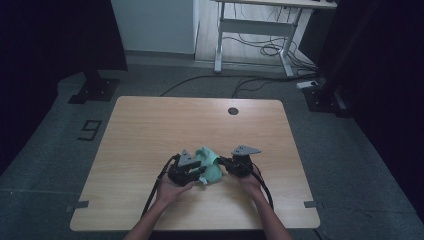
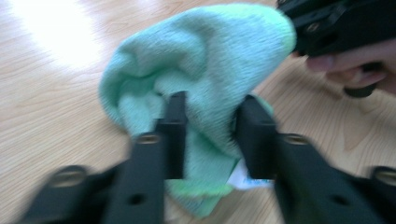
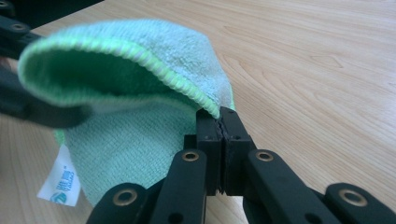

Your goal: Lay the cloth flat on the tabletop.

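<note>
Hiding cloth (image 3: 140, 135) hem: right gripper (image 3: 219, 122)

Items I log: cloth (image 3: 140, 140), mint-green terry, nubby pile, ribbed stitched hem; its label (image 3: 60, 182), smooth white fabric; worktop (image 3: 303, 60), pale wood-grain laminate, slight sheen; my fingers (image 3: 208, 144), matt black plastic, brassy rivets.

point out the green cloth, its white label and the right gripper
green cloth (image 3: 140, 140), right gripper view, on the flat lower fold
white label (image 3: 60, 179), right gripper view, on the middle of the tag
right gripper (image 3: 220, 122), right gripper view, at the tips of the closed jaws pinching the cloth's hem
</note>
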Available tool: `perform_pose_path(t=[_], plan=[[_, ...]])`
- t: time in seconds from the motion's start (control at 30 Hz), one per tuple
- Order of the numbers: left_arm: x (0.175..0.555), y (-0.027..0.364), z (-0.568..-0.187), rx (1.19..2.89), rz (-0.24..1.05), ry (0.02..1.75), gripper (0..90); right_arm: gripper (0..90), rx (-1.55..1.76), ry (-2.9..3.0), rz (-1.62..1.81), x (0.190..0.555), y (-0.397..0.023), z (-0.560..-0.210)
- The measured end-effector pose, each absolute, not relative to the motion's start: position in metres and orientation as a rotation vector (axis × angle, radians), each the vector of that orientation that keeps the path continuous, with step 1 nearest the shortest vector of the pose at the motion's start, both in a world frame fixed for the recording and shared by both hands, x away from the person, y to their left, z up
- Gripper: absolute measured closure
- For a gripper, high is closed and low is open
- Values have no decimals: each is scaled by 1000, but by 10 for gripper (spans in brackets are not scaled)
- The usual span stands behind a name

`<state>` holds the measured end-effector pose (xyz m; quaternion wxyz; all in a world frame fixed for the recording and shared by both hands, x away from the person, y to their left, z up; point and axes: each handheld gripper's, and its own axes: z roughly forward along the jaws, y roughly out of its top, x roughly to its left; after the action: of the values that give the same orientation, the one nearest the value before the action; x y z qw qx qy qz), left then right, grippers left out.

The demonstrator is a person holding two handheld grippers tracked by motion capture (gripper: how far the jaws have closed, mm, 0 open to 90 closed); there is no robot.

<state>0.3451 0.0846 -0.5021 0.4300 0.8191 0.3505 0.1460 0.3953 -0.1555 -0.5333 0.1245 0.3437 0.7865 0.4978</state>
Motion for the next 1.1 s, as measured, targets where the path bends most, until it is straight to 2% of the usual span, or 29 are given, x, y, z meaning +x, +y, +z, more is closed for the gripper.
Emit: perform_pose_path(t=[0.03,0.07,0.13,0.3,0.67,0.87,1.1], plan=[[345,85,-502,2044,364,875,578,882,1002,2292,1451,395,-155,-533],[343,87,-502,2052,373,873,578,883,1007,2292,1450,394,-157,-532],[340,93,-504,2062,364,879,475,884,1004,2289,1454,391,-160,-528],[337,105,-511,2071,332,913,455,883,1012,2281,1447,389,-163,-525],[351,105,-528,2086,239,937,571,883,1009,2282,1460,387,-164,-525],[349,103,-529,2085,242,902,845,883,1014,2274,1467,386,-168,-523],[342,120,-508,2007,275,874,884,884,1011,2223,1506,380,-181,-511]])
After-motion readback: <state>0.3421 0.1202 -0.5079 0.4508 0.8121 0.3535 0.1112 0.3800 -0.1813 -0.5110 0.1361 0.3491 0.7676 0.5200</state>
